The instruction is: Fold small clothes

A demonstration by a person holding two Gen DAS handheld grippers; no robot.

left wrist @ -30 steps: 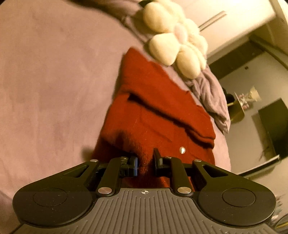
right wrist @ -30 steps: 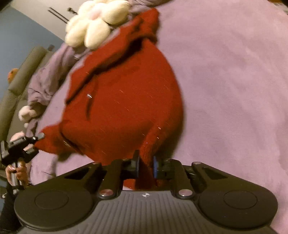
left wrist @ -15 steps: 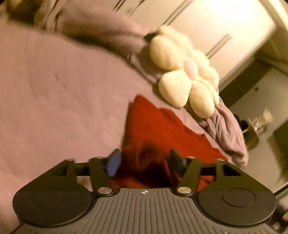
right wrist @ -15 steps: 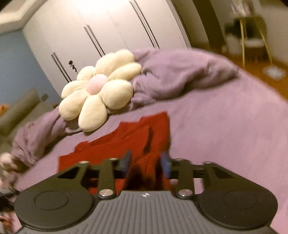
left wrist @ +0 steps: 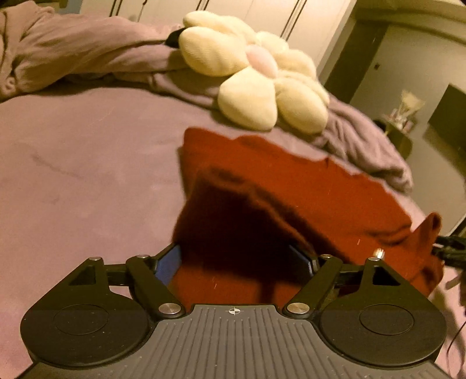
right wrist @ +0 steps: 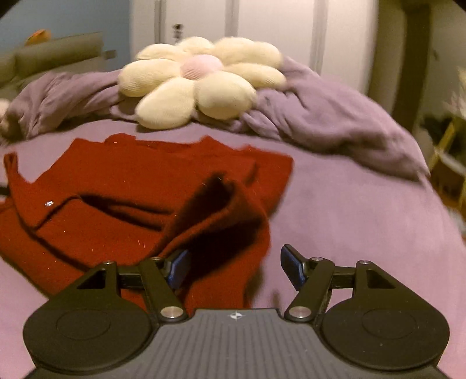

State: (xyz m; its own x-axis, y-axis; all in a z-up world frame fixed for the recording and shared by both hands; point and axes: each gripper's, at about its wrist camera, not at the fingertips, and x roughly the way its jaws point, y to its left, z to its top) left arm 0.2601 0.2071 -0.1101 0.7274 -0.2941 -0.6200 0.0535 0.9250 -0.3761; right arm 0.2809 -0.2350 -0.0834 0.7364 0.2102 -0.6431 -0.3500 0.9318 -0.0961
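Covering bed (right wrist: 349,204): purple sheet; white wardrobe (right wrist: 276,23) behind.

bare bed (right wrist: 349,210) lies open right of the red garment (right wrist: 131,186), while the flower cushion (right wrist: 201,84) and bunched blanket (right wrist: 326,116) block the far side.

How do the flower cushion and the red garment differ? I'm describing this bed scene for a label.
The flower cushion is cream with a pink centre; the red garment is plain dark red. The cushion is puffy with rounded petals; the garment is thin cloth, partly folded, one edge sticking up. The cushion rests on the rumpled purple blanket; the garment lies on the smooth bed. Both are soft.
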